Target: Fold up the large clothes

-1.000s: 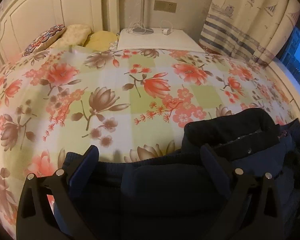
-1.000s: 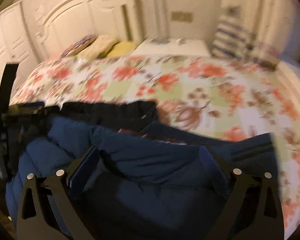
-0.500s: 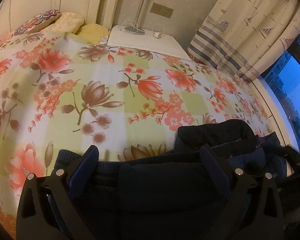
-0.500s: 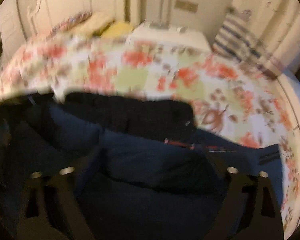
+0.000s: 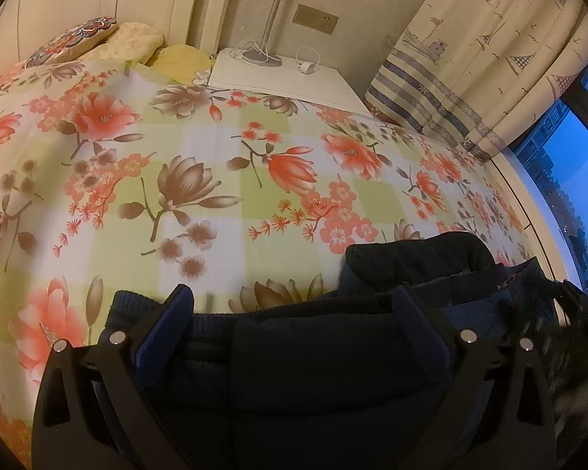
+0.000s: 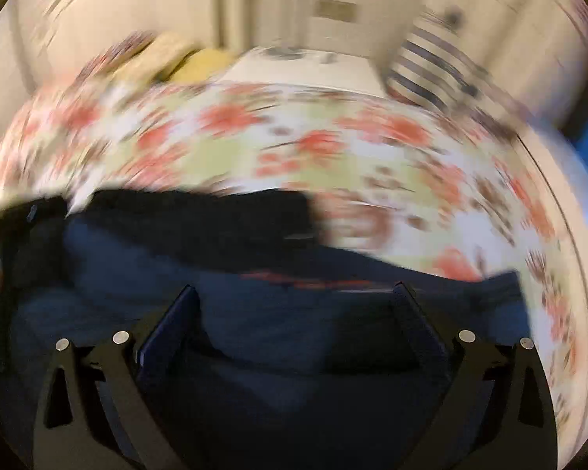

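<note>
A dark navy padded jacket lies bunched at the near edge of the floral bed cover. Its black collar points toward the window side. My left gripper is open just above the jacket's ribbed hem, and the fabric spreads under and between the fingers without being pinched. The right wrist view is smeared by motion. My right gripper hangs over the jacket near the black collar. Its jaws are opening, and the cloth lies loose between them.
A white nightstand with a lamp base and cables stands past the bed's far edge. Pillows lean on the white headboard. A striped, boat-print curtain and a dark blue window close off the right side.
The left view has swung slightly, showing more curtain and window. The right gripper shifted over the jacket with heavy blur; its fingers narrowed a little, then spread wide again.
</note>
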A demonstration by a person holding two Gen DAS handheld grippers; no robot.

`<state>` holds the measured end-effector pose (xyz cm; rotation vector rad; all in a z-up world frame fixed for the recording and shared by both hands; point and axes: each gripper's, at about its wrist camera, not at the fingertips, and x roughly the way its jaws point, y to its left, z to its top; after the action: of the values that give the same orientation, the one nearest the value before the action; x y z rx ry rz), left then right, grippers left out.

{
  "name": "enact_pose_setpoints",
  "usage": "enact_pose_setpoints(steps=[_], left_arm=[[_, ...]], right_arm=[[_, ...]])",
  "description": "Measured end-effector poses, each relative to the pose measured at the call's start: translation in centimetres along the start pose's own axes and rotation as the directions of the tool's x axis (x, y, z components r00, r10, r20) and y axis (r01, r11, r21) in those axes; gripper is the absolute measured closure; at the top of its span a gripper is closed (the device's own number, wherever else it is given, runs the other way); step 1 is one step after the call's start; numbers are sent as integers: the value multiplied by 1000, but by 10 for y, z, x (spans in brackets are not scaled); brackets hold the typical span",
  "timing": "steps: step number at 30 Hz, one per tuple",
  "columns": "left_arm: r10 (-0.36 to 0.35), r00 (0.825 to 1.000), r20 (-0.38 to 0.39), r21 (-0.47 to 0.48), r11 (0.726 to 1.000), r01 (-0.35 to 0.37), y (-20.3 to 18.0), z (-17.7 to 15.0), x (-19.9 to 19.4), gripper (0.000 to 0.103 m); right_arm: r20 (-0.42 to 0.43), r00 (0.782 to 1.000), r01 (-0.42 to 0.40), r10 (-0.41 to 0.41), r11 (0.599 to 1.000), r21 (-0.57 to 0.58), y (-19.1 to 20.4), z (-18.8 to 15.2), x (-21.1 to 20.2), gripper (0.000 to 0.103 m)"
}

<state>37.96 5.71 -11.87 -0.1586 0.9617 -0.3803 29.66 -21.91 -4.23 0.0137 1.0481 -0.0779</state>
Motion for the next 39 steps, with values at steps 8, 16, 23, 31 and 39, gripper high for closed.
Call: enact_pose_setpoints(steps=[8,16,23,31,39], left_arm=[[-1,1000,-7,1,1000,1,-1,-1,0,3],[19,1000,8,41,999,-20,-8,-3,-3,3],[-11,1000,-13,4,1000,11,1,-1,-1,3],[-24,1000,-16,-2,1000,24,0,-1,-1,3],[-28,1000,-13,-3,1000,28,0,-1,-2,3]], right_arm=[[-10,999,-27,36,875,484,-144,-36,21,8],[-5,1000,29,-29,906,422,-130,-33,16,8],[114,983,126,-143,981,145,-51,-2,-39,8],[-24,999,-28,22,952,-305,91,-19,-7,9],[-13,1000,-8,9,997,83,-38,-14,2,8]])
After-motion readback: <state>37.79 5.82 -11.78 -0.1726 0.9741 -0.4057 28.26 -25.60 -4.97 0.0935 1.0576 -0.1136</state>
